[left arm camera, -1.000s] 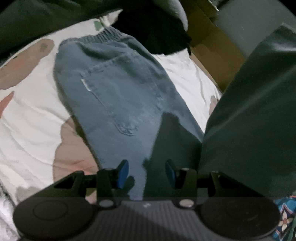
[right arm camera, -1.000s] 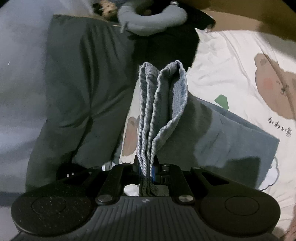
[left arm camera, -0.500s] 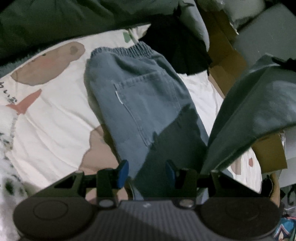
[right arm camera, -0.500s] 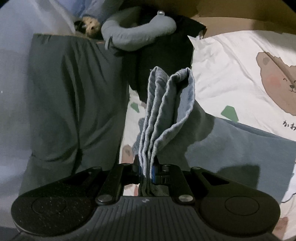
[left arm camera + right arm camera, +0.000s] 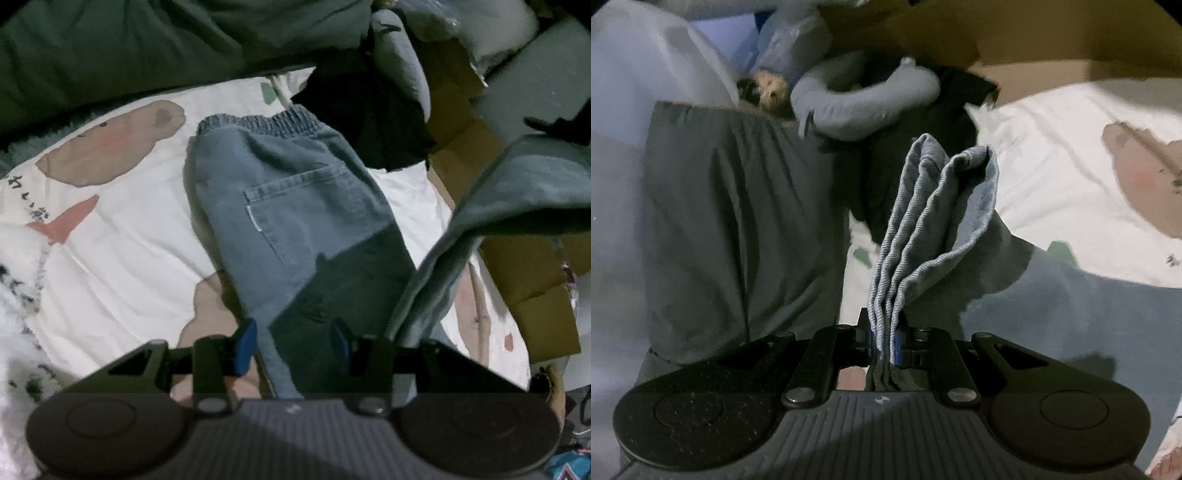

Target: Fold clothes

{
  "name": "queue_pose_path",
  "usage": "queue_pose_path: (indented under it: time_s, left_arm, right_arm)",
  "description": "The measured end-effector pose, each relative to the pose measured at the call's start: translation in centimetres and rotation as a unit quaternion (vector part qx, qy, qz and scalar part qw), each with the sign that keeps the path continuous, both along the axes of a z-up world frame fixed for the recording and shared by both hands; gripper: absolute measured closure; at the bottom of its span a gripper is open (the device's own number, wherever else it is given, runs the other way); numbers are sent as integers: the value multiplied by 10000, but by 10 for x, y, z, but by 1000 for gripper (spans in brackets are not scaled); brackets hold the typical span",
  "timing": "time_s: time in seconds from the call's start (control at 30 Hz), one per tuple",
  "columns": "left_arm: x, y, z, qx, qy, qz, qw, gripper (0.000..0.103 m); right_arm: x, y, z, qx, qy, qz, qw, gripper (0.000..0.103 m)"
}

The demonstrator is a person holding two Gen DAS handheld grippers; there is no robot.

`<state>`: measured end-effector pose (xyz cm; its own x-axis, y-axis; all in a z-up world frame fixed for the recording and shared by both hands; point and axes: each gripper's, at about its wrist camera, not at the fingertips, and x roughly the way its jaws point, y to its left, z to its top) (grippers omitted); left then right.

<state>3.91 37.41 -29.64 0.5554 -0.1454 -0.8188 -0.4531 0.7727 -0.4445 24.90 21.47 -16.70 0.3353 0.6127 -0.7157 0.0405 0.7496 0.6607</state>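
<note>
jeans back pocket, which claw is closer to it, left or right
Left. The left claw hangs open above the jeans, the back pocket just ahead of its fingers. The right claw is shut on the bunched leg ends, lifted off to the side.

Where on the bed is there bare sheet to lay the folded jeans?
Bare sheet lies left of the jeans, between them and the green blanket. A narrower strip lies right of them. The head end is crowded: black cloth, neck pillow.
</note>
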Motion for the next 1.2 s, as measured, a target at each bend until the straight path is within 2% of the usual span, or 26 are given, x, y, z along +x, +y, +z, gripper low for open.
queue_pose_path:
  time_s: [0.27, 0.43, 0.5, 0.63, 0.7, 0.77, 0.83, 0.87, 0.97, 1.1, 1.2]
  left_arm:
    - [-6, 12, -2, -65, 69, 343, 9994, 57]
    - [-11, 20, 3, -42, 93, 497, 9987, 57]
    - [-16, 22, 5, -35, 116, 542, 9985, 57]
    - [-29, 24, 4, -74, 223, 612, 9978, 57]
    - [-32, 24, 0, -47, 306, 631, 9975, 57]
    - [-32, 23, -3, -56, 380, 681, 9969, 57]
    - [-31, 23, -3, -43, 379, 719, 9967, 57]
    - [-29, 22, -2, -25, 356, 724, 9967, 57]
    - [-22, 19, -1, 40, 335, 680, 9971, 57]
    - [-16, 11, -3, 32, 375, 673, 9970, 57]
    - [-13, 4, -4, -10, 395, 648, 9971, 52]
  right_arm:
    - [16, 35, -38, 38, 267, 260, 9993, 93]
    - [30, 55, -49, 230, 302, 246, 9990, 93]
    - [34, 55, -57, 400, 473, 117, 9980, 93]
    - [39, 56, -66, 442, 526, 105, 9976, 93]
    - [41, 61, -72, 520, 597, 276, 9965, 89]
    - [42, 64, -78, 657, 663, 407, 9948, 77]
    - [41, 60, -78, 821, 595, 332, 9943, 68]
    - [40, 57, -77, 842, 545, 354, 9943, 67]
    - [40, 49, -74, 881, 510, 395, 9940, 67]
    - [49, 29, -70, 708, 501, 501, 9950, 67]
    - [64, 5, -65, 501, 394, 626, 9960, 67]
